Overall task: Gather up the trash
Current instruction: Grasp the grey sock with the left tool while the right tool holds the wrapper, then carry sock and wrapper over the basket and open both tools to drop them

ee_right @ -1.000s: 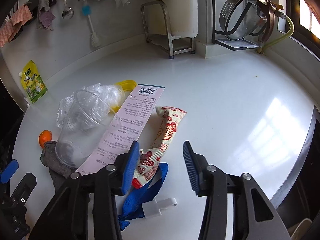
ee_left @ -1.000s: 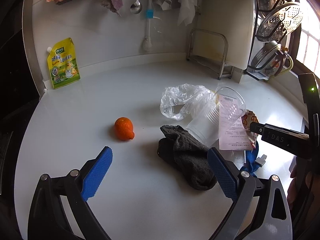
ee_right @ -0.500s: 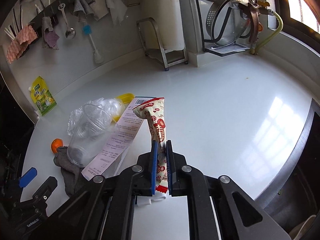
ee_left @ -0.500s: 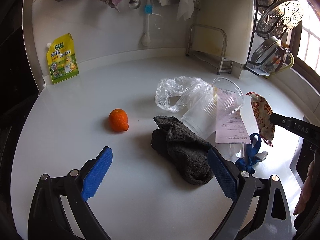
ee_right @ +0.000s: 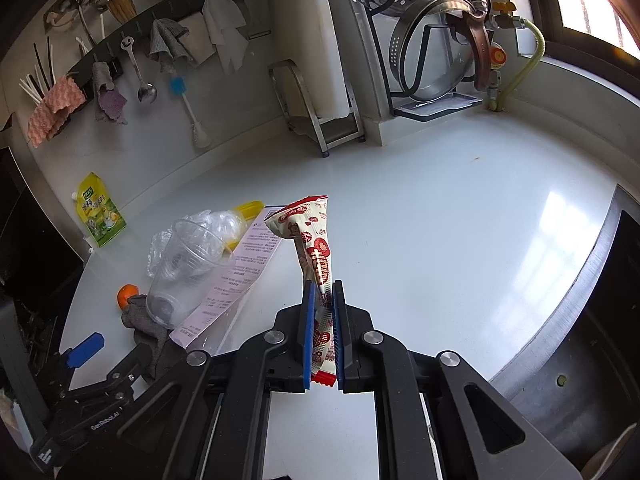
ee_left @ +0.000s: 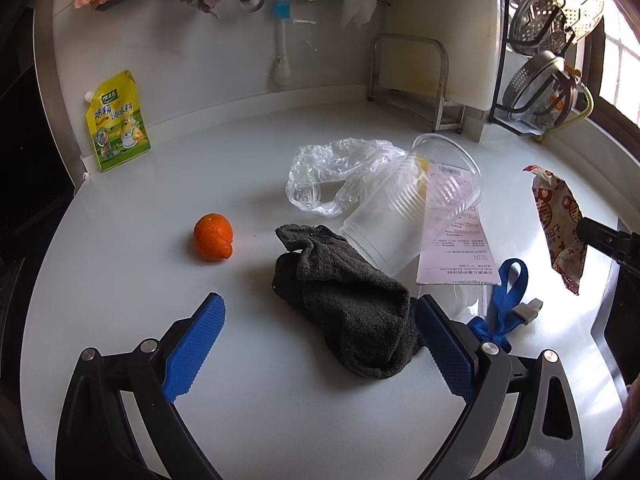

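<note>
Right tool [ee_right: 320, 330]: my blue pads are pinched on the lower end of the red-and-white printed snack wrapper [ee_right: 314, 248], which is lifted off the white counter [ee_right: 440, 220].
Left tool [ee_left: 320, 344]: spread wide, holding nothing, low over the dark grey cloth [ee_left: 348, 300].
Clutter: the clear plastic cup [ee_left: 412, 208] lies on its side on the long pink receipt [ee_left: 460, 244], with the crumpled clear plastic bag [ee_left: 336, 176] behind it; the small orange tangerine [ee_left: 213, 237] sits apart.
Open room: bare counter to my right, up to the dark front edge.
</note>
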Demonstrator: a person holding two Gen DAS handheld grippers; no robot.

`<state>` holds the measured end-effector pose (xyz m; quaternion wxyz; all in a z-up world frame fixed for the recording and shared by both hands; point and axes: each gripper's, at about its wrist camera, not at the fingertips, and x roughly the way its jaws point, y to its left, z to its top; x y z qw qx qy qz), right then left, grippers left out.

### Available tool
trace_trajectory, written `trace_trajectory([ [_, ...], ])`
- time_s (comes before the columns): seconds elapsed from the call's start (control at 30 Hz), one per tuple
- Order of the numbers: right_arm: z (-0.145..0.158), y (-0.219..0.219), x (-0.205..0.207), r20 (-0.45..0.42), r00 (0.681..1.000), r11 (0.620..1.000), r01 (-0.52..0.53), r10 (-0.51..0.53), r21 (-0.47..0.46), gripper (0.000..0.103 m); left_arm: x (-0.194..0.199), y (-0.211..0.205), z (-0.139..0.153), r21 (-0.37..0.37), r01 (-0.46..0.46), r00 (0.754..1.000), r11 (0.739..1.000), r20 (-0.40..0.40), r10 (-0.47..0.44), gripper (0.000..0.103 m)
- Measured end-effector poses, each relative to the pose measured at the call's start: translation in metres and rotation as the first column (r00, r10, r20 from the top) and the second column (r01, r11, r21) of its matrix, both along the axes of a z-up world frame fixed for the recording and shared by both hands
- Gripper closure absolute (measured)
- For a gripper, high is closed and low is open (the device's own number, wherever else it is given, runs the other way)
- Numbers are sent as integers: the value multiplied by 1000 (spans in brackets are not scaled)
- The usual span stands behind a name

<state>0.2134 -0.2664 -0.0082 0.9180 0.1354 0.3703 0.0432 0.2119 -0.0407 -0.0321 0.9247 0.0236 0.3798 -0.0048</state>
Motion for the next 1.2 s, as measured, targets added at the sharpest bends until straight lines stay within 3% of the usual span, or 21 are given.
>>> trace_trajectory([
  [0.3,4,2,-3,21,1000,1000,-18,18,8,95,14,5,-9,-30,-22,999,999,-33,21,10],
  [0.37,3,2,-3,18,1000,1000,-21,21,11,95,15,5,-10,-45,-11,999,999,-44,9,20],
  [0.5,3,3,-3,18,1000,1000,-26,25,16,95,16,4,-13,-78,22,997,997,-68,-27,52],
  [0.7,3,2,-4,21,999,1000,-27,27,12,95,12,8,-12,-124,53,996,991,-67,-61,71],
  [1.2,4,9,-14,22,999,999,-29,29,-23,95,-23,30,14,-79,78,997,994,5,-78,81],
])
